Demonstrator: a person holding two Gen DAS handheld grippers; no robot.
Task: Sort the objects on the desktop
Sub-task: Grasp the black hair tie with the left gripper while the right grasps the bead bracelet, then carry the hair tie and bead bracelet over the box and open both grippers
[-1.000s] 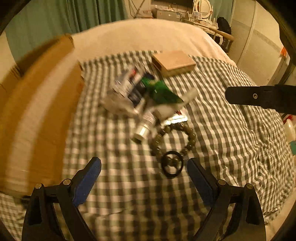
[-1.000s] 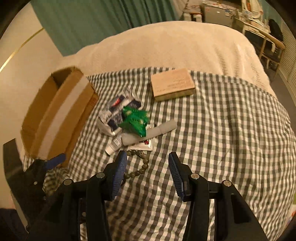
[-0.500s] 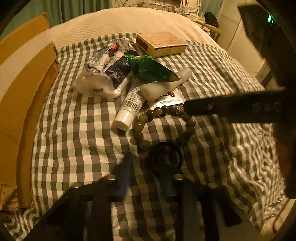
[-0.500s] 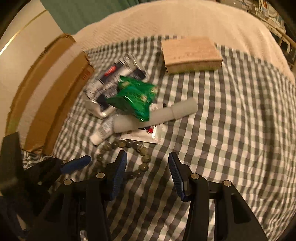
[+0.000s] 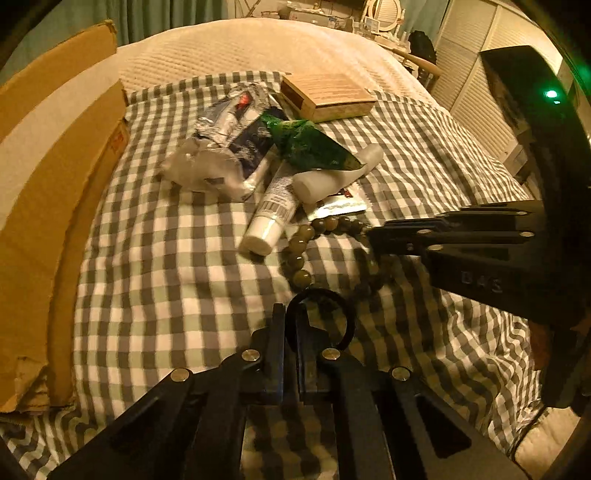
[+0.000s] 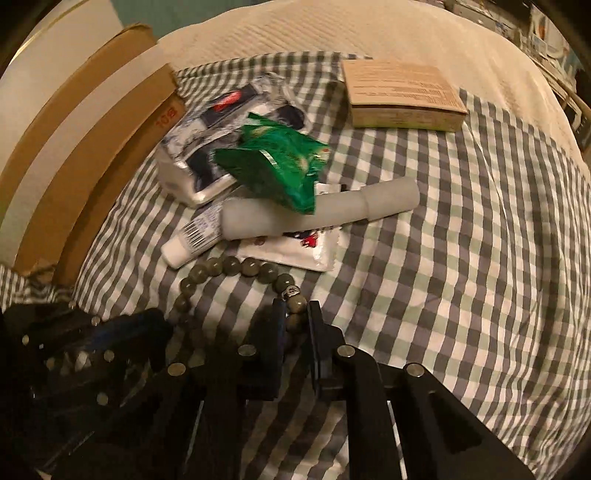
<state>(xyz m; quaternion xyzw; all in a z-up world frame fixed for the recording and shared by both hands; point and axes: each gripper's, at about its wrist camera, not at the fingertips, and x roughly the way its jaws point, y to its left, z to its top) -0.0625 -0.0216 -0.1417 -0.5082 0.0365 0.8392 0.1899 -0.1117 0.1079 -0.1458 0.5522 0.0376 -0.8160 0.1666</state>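
Nearest in the left wrist view: left gripper (image 5: 291, 332), jaws just closed, clamped on the near side of a thin black ring (image 5: 320, 317) lying flat on the grey-and-white checked cloth (image 5: 166, 295). In the right wrist view: right gripper (image 6: 296, 321), jaws likewise just closed, pinching one bead of a bracelet of round olive-green beads (image 6: 229, 266) with a small silver charm just beyond the fingertips. Ring and bracelet touching or overlapping; which lies on top, not clear. Right gripper's black body reaching in from the right edge of the left view, over the far side of the bracelet (image 5: 301, 254), close beside the ring.

Just behind the beads: a flat white sachet with red print (image 6: 295, 251), partly under a frosted grey cylindrical tube (image 6: 321, 212). Beside these, a small white squeeze tube with a barcode (image 6: 192, 238), cap end toward the bracelet. Resting on the grey tube: a crumpled shiny green snack packet (image 6: 280, 162). Behind and left of it: a crushed silver-and-dark foil wrapper (image 6: 207, 147).

Along the left side: a large brown cardboard box with a pale tape stripe (image 6: 81, 147), standing on the cloth edge. Farther back, apart from the pile: a flat tan cardboard box with printed text (image 6: 402, 96). Beyond the cloth: cream textured bedding (image 6: 332, 29), then green curtains (image 5: 166, 22) and cluttered furniture, too small to make out.
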